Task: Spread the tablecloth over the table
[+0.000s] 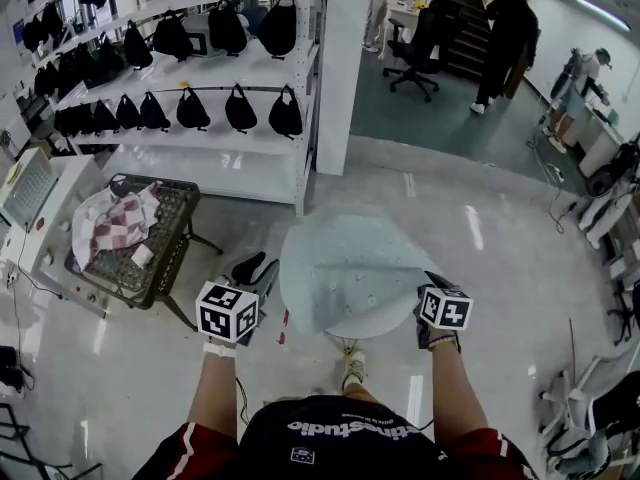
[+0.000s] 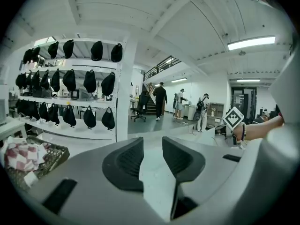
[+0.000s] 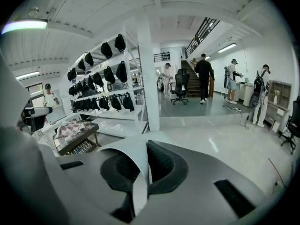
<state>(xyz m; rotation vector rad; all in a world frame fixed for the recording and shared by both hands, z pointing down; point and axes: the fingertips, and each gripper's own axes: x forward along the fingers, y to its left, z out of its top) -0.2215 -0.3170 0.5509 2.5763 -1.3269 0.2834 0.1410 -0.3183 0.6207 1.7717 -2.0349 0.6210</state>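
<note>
A pale blue-green tablecloth [image 1: 345, 258] lies over most of a small round table [image 1: 382, 320], whose near right part shows white below the cloth's edge. My right gripper [image 1: 432, 280] is at the table's right rim, shut on the cloth's edge. In the right gripper view a fold of the tablecloth [image 3: 127, 156] runs between the closed jaws of the right gripper [image 3: 146, 146]. My left gripper [image 1: 254, 264] hangs just left of the table, open and empty. In the left gripper view the left gripper [image 2: 153, 143] has its jaws apart with nothing between them.
A wire basket cart [image 1: 165, 258] with checked cloths [image 1: 118, 223] stands to the left. Behind it are white shelves [image 1: 200, 133] of black bags and a white pillar [image 1: 338, 68]. A white machine [image 1: 30, 193] is at far left. People and an office chair [image 1: 415, 53] are far off.
</note>
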